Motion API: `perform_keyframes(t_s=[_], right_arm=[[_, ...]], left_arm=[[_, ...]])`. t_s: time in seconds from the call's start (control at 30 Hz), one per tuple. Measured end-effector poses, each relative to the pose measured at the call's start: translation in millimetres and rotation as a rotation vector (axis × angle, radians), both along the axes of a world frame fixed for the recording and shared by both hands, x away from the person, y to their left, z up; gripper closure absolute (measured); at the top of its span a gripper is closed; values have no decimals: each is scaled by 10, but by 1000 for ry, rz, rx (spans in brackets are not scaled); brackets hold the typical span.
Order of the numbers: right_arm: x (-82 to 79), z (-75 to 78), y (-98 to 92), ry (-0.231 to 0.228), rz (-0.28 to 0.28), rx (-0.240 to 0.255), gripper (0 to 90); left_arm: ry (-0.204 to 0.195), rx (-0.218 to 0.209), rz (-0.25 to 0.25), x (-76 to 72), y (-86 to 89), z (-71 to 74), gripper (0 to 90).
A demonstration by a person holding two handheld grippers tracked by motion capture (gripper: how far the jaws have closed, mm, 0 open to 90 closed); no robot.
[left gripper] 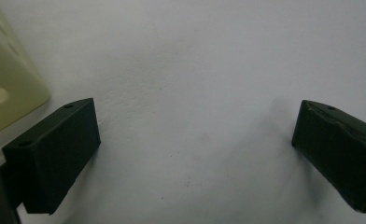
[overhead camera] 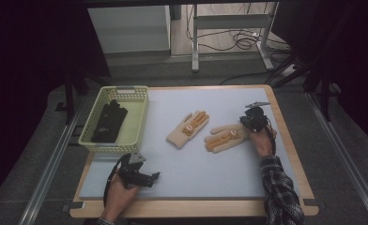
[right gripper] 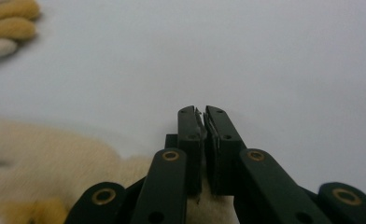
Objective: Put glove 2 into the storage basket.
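Two cream gloves with orange fingers lie on the pale mat (overhead camera: 187, 173). The left glove (overhead camera: 187, 128) lies free, and its fingertips (right gripper: 8, 23) show at the top left of the right gripper view. My right gripper (overhead camera: 244, 125) sits at the cuff end of the right glove (overhead camera: 224, 137). Its jaws (right gripper: 204, 109) stand together, tips out over the mat. Cream cuff fabric (right gripper: 204, 205) sits at the root of the pads, and the rest of that glove (right gripper: 41, 163) spreads to the lower left. My left gripper (overhead camera: 155, 177) rests near the front left, jaws wide apart (left gripper: 196, 112) over bare mat.
A pale green basket (overhead camera: 114, 89) with dark gloves (overhead camera: 108, 122) in it stands at the table's left; its corner (left gripper: 8, 88) shows beside my left gripper's jaw. The wooden table edge (overhead camera: 285, 140) frames the mat. Metal legs and cables lie beyond the far side.
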State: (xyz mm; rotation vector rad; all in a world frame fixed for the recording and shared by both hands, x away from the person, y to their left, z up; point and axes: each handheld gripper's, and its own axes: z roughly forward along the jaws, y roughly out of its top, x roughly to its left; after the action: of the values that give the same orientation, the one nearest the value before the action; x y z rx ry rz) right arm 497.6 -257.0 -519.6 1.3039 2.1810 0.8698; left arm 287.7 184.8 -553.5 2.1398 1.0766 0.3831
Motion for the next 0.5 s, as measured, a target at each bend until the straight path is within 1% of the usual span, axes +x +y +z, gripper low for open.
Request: perform_keyframes(t_s=[0.1, 0.17, 0.2, 0.27, 0.3, 0.37, 0.4, 0.43, 0.47, 0.5], right_arm=[[-117, 9, -60, 18, 16, 11, 838], [-221, 10, -98, 22, 29, 21, 838], [-221, 10, -98, 22, 29, 21, 838], [-406, 7, -150, 21, 47, 23, 833], [-406, 7, -150, 21, 47, 23, 833], [-539, 5, -182, 24, 58, 31, 832], [-623, 2, -196, 25, 67, 36, 831], [-768, -5, -209, 21, 83, 37, 830], [-824, -5, -215, 23, 89, 37, 828], [-824, -5, -215, 23, 89, 37, 828]], left_arm=[[1, 2, 0, 0, 0, 1, 12], [0, 0, 0, 0, 0, 0, 12], [0, 0, 0, 0, 0, 0, 12], [1, 2, 0, 0, 0, 1, 12], [1, 2, 0, 0, 0, 1, 11], [1, 2, 0, 0, 0, 1, 12], [1, 2, 0, 0, 0, 1, 12], [1, 1, 0, 1, -1, 0, 12], [1, 2, 0, 0, 0, 1, 12], [1, 2, 0, 0, -1, 1, 12]])
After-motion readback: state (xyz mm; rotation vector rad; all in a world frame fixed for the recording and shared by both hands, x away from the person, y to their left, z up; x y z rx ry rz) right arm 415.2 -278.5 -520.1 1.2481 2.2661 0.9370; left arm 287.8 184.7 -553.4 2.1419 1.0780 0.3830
